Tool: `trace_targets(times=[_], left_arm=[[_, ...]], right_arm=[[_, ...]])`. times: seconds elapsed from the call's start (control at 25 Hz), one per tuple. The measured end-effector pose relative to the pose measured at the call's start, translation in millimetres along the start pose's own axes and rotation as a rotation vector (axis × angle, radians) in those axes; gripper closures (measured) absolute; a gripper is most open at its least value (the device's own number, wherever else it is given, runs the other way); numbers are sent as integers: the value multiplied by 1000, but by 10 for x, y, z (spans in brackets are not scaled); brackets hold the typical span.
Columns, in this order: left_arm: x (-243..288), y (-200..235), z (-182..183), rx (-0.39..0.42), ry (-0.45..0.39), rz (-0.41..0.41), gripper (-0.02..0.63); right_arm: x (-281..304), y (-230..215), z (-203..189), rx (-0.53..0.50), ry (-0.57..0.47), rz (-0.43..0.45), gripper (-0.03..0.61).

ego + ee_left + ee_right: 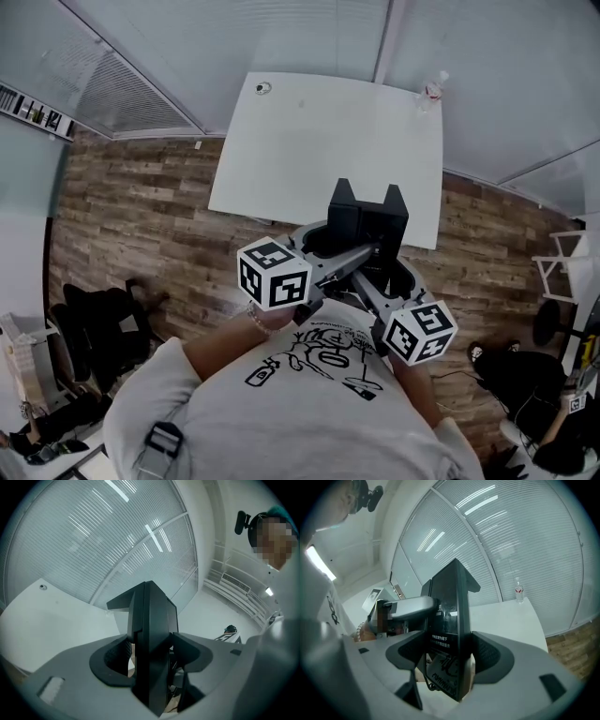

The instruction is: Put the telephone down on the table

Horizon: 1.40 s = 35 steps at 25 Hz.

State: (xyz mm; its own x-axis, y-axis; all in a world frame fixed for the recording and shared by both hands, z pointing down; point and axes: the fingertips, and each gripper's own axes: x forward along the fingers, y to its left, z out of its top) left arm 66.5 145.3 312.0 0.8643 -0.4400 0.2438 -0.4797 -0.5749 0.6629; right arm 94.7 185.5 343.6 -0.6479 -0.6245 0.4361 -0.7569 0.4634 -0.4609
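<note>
Black telephone (367, 217), seemingly one; two grippers (325, 242) (401, 274).

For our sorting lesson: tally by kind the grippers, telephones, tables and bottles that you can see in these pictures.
grippers: 2 (left gripper, right gripper)
telephone: 1
table: 1
bottle: 1
total: 5

White print on telephone (447, 620), not legible.
</note>
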Motion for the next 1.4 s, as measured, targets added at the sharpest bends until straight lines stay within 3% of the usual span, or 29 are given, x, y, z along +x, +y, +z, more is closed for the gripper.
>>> trace_targets(times=[0.6, 1.4], left_arm=[[284, 312, 213, -29, 5, 13, 337], [418, 1622, 1584, -40, -38, 13, 337]], right_arm=[[285, -309, 203, 11, 28, 6, 281], [1814, -565, 1315, -28, 39, 16, 281]])
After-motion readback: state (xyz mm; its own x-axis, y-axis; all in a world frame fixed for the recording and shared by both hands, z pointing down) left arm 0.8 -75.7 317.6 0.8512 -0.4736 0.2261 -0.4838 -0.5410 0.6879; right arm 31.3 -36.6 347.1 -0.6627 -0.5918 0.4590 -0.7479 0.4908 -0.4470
